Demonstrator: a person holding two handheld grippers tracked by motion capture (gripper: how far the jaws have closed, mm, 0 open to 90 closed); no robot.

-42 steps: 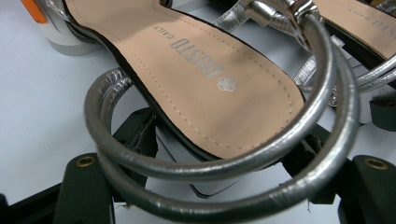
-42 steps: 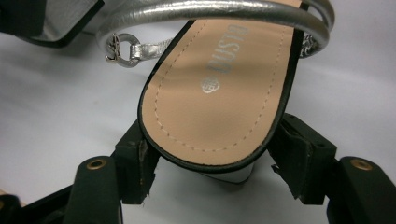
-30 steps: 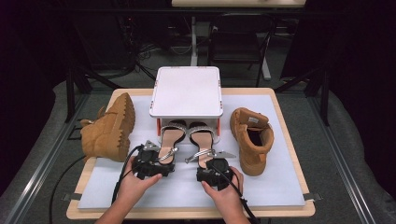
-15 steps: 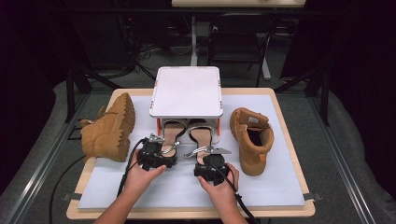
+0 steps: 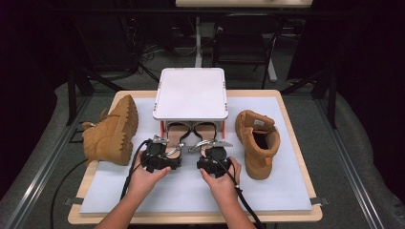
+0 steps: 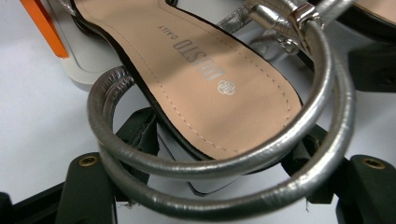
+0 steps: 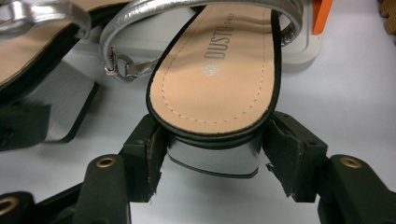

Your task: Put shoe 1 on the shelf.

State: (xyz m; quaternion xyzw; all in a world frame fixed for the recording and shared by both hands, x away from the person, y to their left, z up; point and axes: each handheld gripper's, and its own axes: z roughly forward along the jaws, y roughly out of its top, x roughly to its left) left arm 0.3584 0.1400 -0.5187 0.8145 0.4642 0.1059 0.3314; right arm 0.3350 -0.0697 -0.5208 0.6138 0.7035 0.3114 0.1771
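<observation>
Right tool straddles the right sandal heel, pads just off it, closing slightly. Left tool flanks the left sandal heel; grip probably loose, strap hides it. Sandal toes tucked under the white rack.

My high camera looks forward and down over the whole table, while each claw camera peers close along its jaws at the sandal heels all three views share
</observation>
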